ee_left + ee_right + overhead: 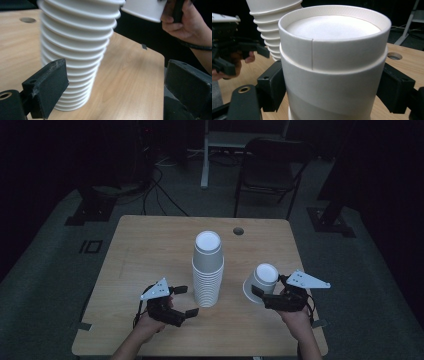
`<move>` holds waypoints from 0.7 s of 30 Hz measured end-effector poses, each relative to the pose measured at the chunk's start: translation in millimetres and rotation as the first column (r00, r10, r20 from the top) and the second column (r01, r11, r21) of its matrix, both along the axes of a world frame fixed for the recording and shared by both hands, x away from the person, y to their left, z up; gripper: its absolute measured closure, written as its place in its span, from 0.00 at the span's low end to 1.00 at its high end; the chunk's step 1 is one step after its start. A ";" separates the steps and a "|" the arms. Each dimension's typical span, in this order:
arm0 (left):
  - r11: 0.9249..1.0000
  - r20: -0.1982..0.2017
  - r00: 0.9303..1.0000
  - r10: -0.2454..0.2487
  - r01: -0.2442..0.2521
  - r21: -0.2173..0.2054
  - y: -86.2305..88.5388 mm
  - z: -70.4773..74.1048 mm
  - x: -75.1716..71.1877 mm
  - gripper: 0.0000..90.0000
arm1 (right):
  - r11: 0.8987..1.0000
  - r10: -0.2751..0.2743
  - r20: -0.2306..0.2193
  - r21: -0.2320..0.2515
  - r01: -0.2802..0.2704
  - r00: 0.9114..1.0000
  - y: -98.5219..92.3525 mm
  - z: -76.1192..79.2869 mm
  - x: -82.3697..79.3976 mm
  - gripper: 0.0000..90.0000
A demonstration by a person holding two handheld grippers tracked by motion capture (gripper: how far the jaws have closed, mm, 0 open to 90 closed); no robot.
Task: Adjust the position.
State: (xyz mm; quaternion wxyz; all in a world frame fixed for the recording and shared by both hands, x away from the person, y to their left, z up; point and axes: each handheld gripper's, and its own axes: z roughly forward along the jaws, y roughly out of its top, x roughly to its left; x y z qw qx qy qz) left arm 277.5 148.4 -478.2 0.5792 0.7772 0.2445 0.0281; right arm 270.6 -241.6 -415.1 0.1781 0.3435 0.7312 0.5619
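The right gripper [263, 295] clasps an upturned white paper cup [261, 281] above the light wooden table [150, 245] in a dark room, the left gripper [184, 301] gaping beside the cup stack [208, 270].

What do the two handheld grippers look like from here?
Both the left gripper and the right gripper are black, with blocky black jaws and a pale grey three-cornered plate on top. A dark cable trails from each. The forearms are bare, no sleeves visible.

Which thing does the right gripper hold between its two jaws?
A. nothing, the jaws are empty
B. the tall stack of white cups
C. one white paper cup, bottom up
C: in the right gripper view, the black jaws of the right gripper press both sides of one white paper cup, its base facing up, beside the stack.
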 end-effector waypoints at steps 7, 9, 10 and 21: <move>0.998 -0.026 0.998 -0.063 0.063 0.026 -23.5 -12.1 -5.2 0.06 | 1.000 0.022 0.016 -0.004 -0.022 1.000 4.0 5.2 -8.6 0.21; 0.996 -0.031 0.996 -0.082 0.083 0.026 -30.1 -13.0 -6.2 0.06 | 1.000 0.026 0.021 -0.001 -0.026 0.999 5.1 7.0 -10.8 0.21; 0.995 -0.031 0.995 -0.092 0.093 0.029 -33.9 -13.4 -6.5 0.06 | 0.999 0.032 0.027 -0.005 -0.032 0.999 6.0 8.3 -12.0 0.21; 0.986 -0.027 0.986 -0.166 0.167 0.022 -64.5 -10.8 -7.7 0.06 | 0.997 0.067 0.025 0.025 -0.067 0.997 14.6 10.7 -14.9 0.21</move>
